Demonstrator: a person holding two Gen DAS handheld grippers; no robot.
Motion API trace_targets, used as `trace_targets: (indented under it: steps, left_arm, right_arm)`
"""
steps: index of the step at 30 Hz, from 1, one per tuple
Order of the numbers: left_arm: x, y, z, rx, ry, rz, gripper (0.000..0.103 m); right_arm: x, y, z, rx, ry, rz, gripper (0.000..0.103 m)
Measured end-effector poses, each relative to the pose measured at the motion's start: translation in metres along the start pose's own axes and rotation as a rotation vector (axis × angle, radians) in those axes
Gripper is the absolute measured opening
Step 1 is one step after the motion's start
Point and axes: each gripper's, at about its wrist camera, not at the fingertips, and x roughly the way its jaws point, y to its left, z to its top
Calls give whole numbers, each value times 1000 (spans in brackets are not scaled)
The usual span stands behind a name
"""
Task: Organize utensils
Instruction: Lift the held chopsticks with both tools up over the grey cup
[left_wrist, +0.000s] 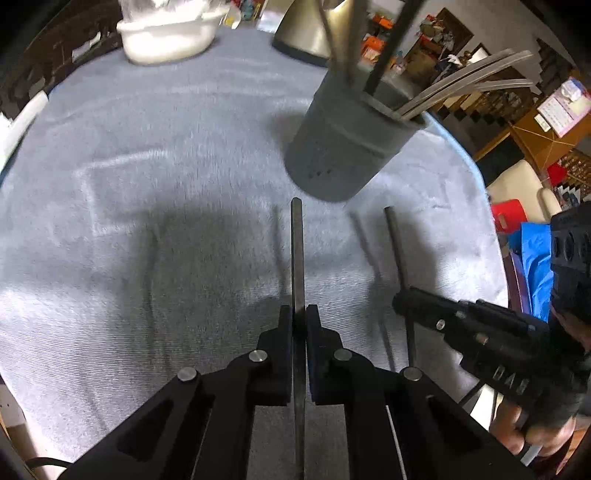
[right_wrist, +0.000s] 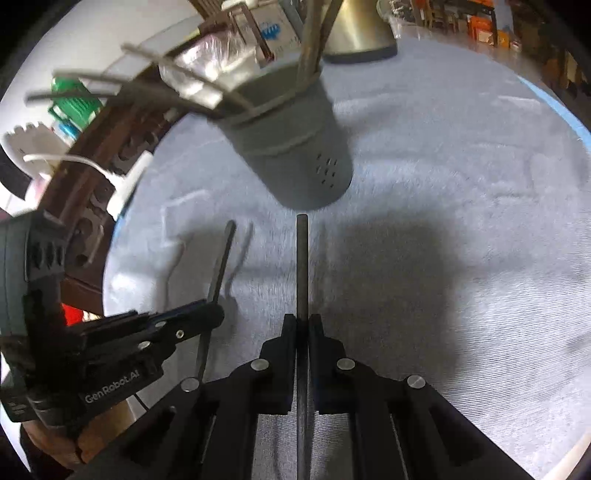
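The grey perforated holder (left_wrist: 351, 140) is taken as the landmark; it stands on the pale blue-grey cloth (left_wrist: 147, 221) and is already loaded with several utensils, whose metal handles fan out past its rim (left_wrist: 480, 79) alongside a dark rod and a few upright pieces. At the far left of the holder, at the cloth's back edge, a white basin (left_wrist: 166, 37) is noted; just behind the holder a metallic cone-shaped object (left_wrist: 306, 33) is seen. In front of the holder and slightly to its left, the left gripper (left_wrist: 298, 325) is closed tightly on a thin dark chopstick (left_wrist: 297, 251), the tip being pointed toward the holder's base and not yet over the rim. To the right of that, also in front of the holder, the right gripper (right_wrist: 303, 332) is likewise pinched shut on a second chopstick (right_wrist: 302, 266), with its tip just short of the holder wall. No loose utensils are seen on the cloth around the holder, though the frames are blurred and the near edge is hidden by the tools. The task is judged to be nearly finished: most items are stowed, and these two sticks remain to be lifted above the rim and dropped in.
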Motion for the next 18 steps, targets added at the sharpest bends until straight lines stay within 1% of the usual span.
trace_targets:
  steps: [3,5,10,11,14,18]
  left_arm:
    - [-19,-5,-2,24,-45,-1,7]
    - [-30,-10,-3,42,-64,-9,7]
    - [-45,-24,-8,84,-85,-17,7]
    - [-49,-26,-8,89,-92,-22,7]
    - [-58,-42,-8,117,-127,-34,7]
    - [-76,-60,-5,159,-195,-41,7]
  right_arm:
    - [-21,-10,5,33,-68,52,7]
    - [-35,-14,8,39,-108,69,7]
    - [-68,-23,10,56,-218,123,7]
    - [-76,-25,10,60,-252,135,7]
    - [-93,-26,11,66,-341,158,7]
    - [-113,-23,9,50,-442,154,7]
